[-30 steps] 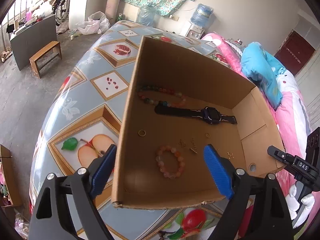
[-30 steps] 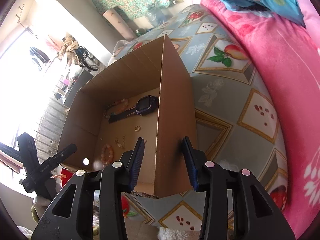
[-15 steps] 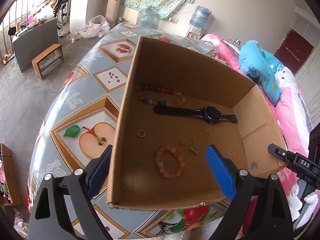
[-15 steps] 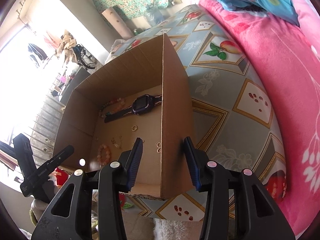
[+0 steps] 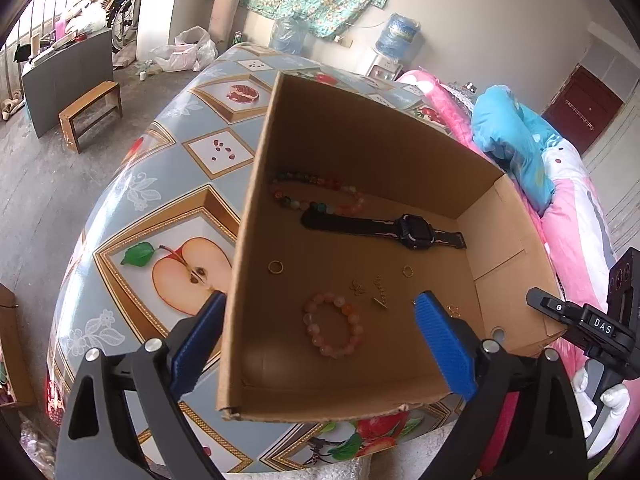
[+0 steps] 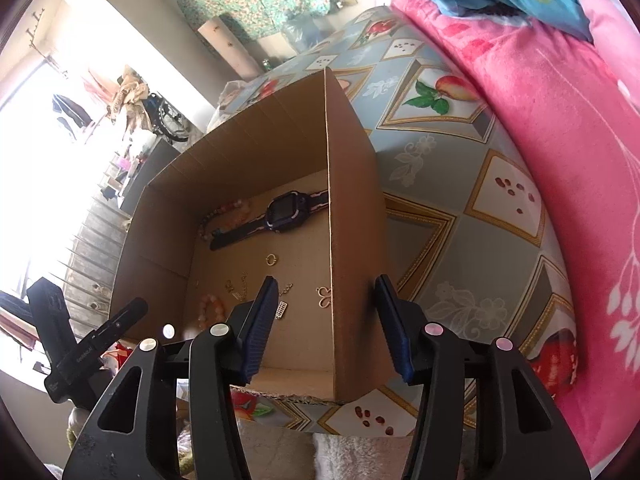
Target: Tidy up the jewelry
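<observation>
An open cardboard box (image 5: 360, 140) stands on the fruit-print table cover (image 5: 160, 184). On its floor lie a multicoloured bead necklace (image 5: 316, 196), a black watch (image 5: 412, 230), a gold ring (image 5: 276, 267), a pink bead bracelet (image 5: 334, 330) and small gold pieces (image 5: 378, 292). My left gripper (image 5: 320, 344) straddles the box's left wall with its jaws opening; the pads do not press it. My right gripper (image 6: 326, 328) straddles the box's right wall (image 6: 352, 260), jaws also opening and clear of the cardboard. The watch (image 6: 284, 208) and gold charms (image 6: 324, 296) show there too.
A pink blanket (image 6: 560, 120) and a blue pillow (image 5: 516, 140) lie on the bed to the right of the table. A wooden stool (image 5: 88, 112) and a grey board stand on the floor at the left. The table's near edge runs just under the box.
Both pairs of jaws have spread wider, the right pair more so around the box's right wall. The box and the jewelry inside lie as before.
</observation>
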### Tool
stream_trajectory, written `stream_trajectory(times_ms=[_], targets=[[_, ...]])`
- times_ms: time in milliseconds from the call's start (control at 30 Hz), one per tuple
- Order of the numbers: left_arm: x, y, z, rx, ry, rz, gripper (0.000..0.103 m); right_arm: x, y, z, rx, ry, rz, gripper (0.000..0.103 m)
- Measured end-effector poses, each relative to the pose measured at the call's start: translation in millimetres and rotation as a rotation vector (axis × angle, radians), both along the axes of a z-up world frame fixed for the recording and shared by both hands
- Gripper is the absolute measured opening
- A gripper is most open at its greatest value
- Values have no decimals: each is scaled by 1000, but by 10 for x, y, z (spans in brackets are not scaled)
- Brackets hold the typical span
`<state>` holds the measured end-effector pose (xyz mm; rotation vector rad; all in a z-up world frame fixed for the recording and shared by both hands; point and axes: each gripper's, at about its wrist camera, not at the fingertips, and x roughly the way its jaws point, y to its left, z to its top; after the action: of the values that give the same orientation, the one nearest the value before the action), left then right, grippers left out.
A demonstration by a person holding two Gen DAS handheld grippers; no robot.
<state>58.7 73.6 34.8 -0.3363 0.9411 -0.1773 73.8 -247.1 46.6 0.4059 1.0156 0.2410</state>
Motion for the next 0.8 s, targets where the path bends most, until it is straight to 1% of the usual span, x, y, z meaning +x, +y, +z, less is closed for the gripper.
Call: stream_trajectory(times_ms=[67, 200, 267, 333, 400, 433, 500, 567, 633, 700, 733, 800], targets=[[-2, -24, -3, -4, -5, 1, 95, 18, 13, 9, -10, 2, -2, 49], [-22, -61, -9, 21, -17, -11, 95, -3, 37, 16, -33, -7, 0, 49], [-38, -56, -8, 13, -23, -20, 95, -58, 11, 35, -20, -30, -9, 49], [-105, 5, 32, -13, -43, -12, 95, -179, -25, 116, -31, -87, -44, 49], [-275, 94, 157, -34, -140, 17, 95, -351, -44, 245, -92, -172, -77, 50], [-377, 119, 237, -16, -196, 22, 95, -425, -53, 296, -117, -206, -93, 50], [-589, 115, 382, 62, -288, 27, 97, -610, -93, 394, -142, -282, -128, 56], [-729, 75, 461, 126, -324, 24, 97, -758, -136, 462, -148, -335, -162, 58], [-822, 12, 495, 183, -322, 16, 97, -901, -156, 534, -155, -397, -196, 59], [-896, -72, 484, 222, -293, 16, 98, -1036, -146, 596, -170, -455, -232, 64], [-921, -95, 467, 223, -281, 11, 98, -1119, -130, 633, -179, -494, -249, 64], [-972, -164, 414, 196, -245, 4, 98, -1240, -95, 697, -203, -554, -276, 70]])
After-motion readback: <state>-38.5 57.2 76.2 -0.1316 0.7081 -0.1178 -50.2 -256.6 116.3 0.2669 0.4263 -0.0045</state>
